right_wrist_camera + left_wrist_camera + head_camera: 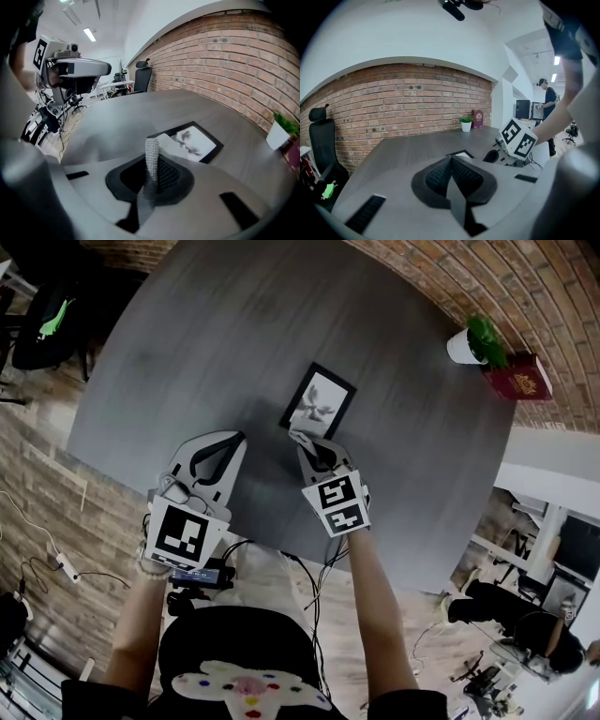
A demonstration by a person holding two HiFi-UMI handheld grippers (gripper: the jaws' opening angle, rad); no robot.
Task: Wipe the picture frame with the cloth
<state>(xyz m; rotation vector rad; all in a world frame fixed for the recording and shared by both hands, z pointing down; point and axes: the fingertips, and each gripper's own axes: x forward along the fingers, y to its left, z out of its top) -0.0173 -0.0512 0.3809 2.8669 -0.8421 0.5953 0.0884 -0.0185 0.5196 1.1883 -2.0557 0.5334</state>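
Head view: picture frame (317,401) flat at centre of grey table (234,334), right gripper (302,440) at its lower edge, left gripper (228,436) further left over bare tabletop, potted plant (478,337) and red book (520,379) upper right. Right gripper view: jaws clamped on a pale knobbly strip, apparently the cloth (150,161), tip at the frame's near corner, contact unclear. Left gripper view: jaws pressed together, nothing between.
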